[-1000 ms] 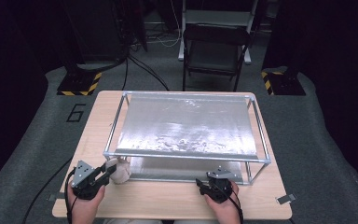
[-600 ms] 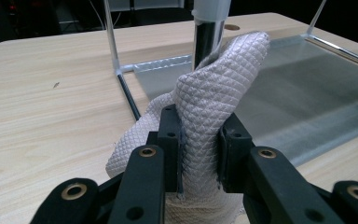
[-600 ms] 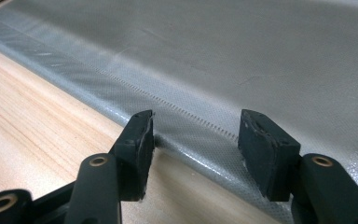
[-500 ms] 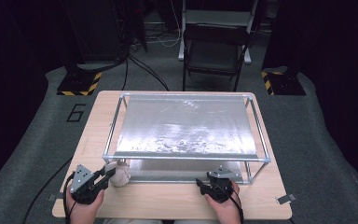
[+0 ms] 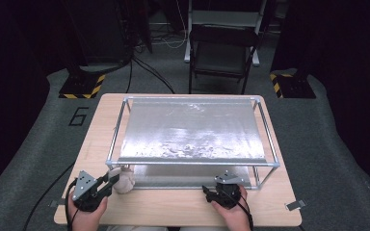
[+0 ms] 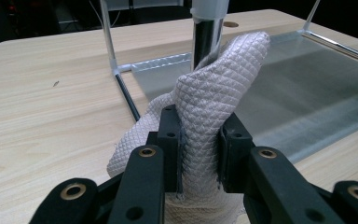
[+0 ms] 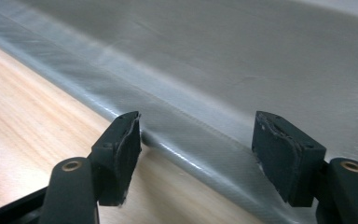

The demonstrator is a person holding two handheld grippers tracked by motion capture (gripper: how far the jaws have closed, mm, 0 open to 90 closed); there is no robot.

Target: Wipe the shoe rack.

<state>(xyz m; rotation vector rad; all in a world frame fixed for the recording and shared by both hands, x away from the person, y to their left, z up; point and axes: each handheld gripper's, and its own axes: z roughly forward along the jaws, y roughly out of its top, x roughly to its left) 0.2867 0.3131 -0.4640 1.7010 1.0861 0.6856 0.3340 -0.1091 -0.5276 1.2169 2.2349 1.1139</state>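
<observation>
Left gripper (image 6: 199, 140) clamped on quilted white cloth (image 6: 205, 112) at table's (image 5: 183, 211) front-left corner by frame post (image 6: 208, 32); right gripper (image 7: 198, 149) jaws just opening, nothing between, over grey sheet's (image 7: 242, 70) front edge.

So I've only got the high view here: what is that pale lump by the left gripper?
Observer: A quilted white cloth. The left gripper has its jaws pinched shut on a fold of it.
Operator: Is the cloth touching the frame?
Observer: It bunches up in front of a shiny metal post of the frame; I cannot tell whether they touch.
Operator: And the right gripper?
Observer: The right gripper has just been opening; nothing sits between its jaws, which point at the edge of the grey sheet on the table.
</observation>
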